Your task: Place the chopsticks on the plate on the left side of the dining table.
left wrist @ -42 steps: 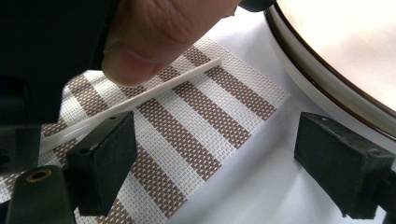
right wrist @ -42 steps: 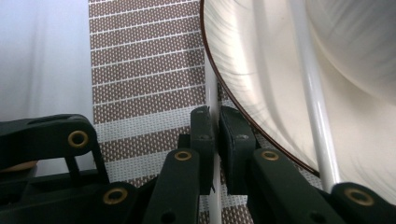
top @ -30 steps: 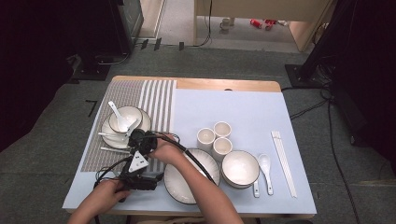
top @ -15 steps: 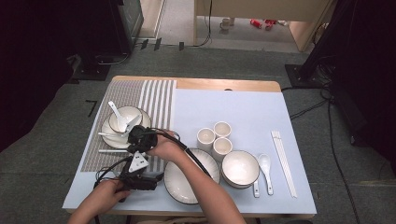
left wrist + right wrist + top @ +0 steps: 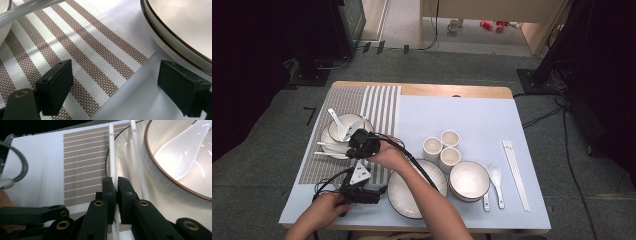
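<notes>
The thin white chopstick [image 5: 111, 157] sits clamped in the right gripper [image 5: 115, 185], lying across the dark-rimmed white plate [image 5: 125, 150] at twelve o'clock for placement; the left gripper [image 5: 115, 87] gapes, idle.

Glossy white ceramic bowl [image 5: 180, 165], smooth white chopstick [image 5: 111, 152], coarse woven striped placemat [image 5: 82, 57], matt black fingers [image 5: 56, 85]
</notes>
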A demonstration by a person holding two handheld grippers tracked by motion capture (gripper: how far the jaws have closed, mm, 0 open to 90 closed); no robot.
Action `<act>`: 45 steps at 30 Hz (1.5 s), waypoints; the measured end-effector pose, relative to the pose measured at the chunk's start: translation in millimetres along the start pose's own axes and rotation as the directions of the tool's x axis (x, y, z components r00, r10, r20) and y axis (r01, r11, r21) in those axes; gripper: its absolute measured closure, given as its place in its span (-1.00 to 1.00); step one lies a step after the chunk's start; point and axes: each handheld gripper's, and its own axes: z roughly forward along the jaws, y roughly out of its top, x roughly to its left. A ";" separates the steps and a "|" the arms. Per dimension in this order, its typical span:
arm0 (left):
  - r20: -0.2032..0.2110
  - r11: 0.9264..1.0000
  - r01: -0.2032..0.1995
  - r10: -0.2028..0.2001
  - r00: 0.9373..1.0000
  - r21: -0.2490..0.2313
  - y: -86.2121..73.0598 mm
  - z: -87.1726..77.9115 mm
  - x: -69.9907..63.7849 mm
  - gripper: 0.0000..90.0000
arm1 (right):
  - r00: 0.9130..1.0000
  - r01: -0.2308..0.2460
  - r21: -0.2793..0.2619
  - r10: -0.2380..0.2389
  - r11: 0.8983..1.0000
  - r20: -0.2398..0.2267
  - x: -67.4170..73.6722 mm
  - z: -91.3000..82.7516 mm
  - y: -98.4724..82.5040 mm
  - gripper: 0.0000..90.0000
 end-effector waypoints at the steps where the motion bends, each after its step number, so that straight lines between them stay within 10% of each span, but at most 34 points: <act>1: 0.000 1.000 -0.002 0.002 1.000 0.002 0.0 -0.2 0.2 -0.70 | 1.000 -0.006 0.001 0.006 1.000 -0.002 -0.7 0.7 0.0 0.90; 45: 0.007 1.000 0.010 -0.010 1.000 -0.005 -0.2 -0.2 0.9 -0.70 | 0.998 -0.051 0.023 0.050 0.998 0.050 -7.3 2.1 -8.8 0.90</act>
